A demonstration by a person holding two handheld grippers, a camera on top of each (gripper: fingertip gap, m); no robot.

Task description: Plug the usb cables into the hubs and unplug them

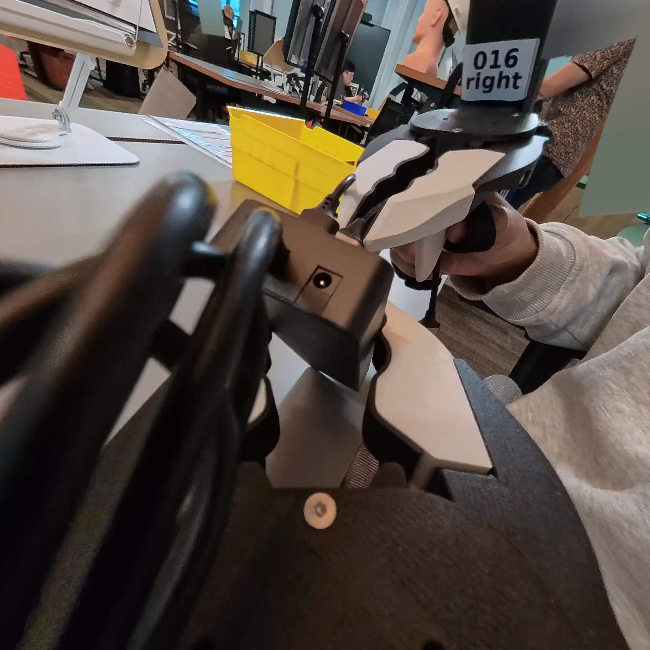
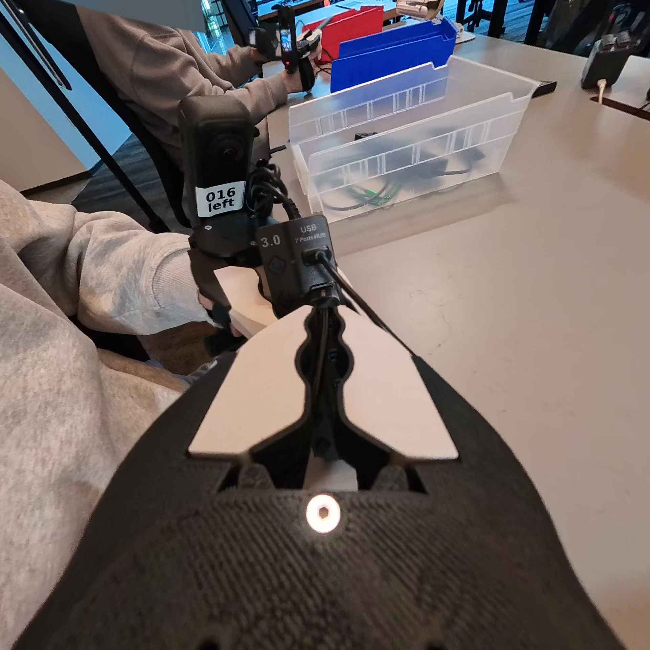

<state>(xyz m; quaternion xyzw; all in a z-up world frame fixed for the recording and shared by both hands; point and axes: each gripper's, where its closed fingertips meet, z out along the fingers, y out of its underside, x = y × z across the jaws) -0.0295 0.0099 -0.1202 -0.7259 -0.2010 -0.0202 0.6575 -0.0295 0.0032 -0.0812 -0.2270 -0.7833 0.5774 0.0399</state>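
My left gripper [image 1: 316, 337] is shut on a black USB hub [image 1: 323, 299] and holds it above the table edge. Its white right finger [image 1: 422, 404] presses the hub's side; blurred black cable loops [image 1: 176, 316] hide the left finger. In the right wrist view the hub [image 2: 292, 260] stands upright in the left gripper [image 2: 246, 299]. My right gripper [image 2: 325, 311] is shut on a black USB plug [image 2: 325, 297] seated at a hub port. A second black cable [image 2: 318, 255] sits in the port above. The right gripper [image 1: 348, 235] also shows in the left wrist view, at the hub's far end.
A clear bin [image 2: 492, 105] with several cables stands on the beige table [image 2: 510, 316], with a blue bin [image 2: 394, 52] behind it. A yellow bin [image 1: 288, 161] and a white monitor stand [image 1: 63, 151] sit beyond the hub. Another person's sleeve [image 2: 211, 70] is at the back left. My left and right fingertips are right by each other.
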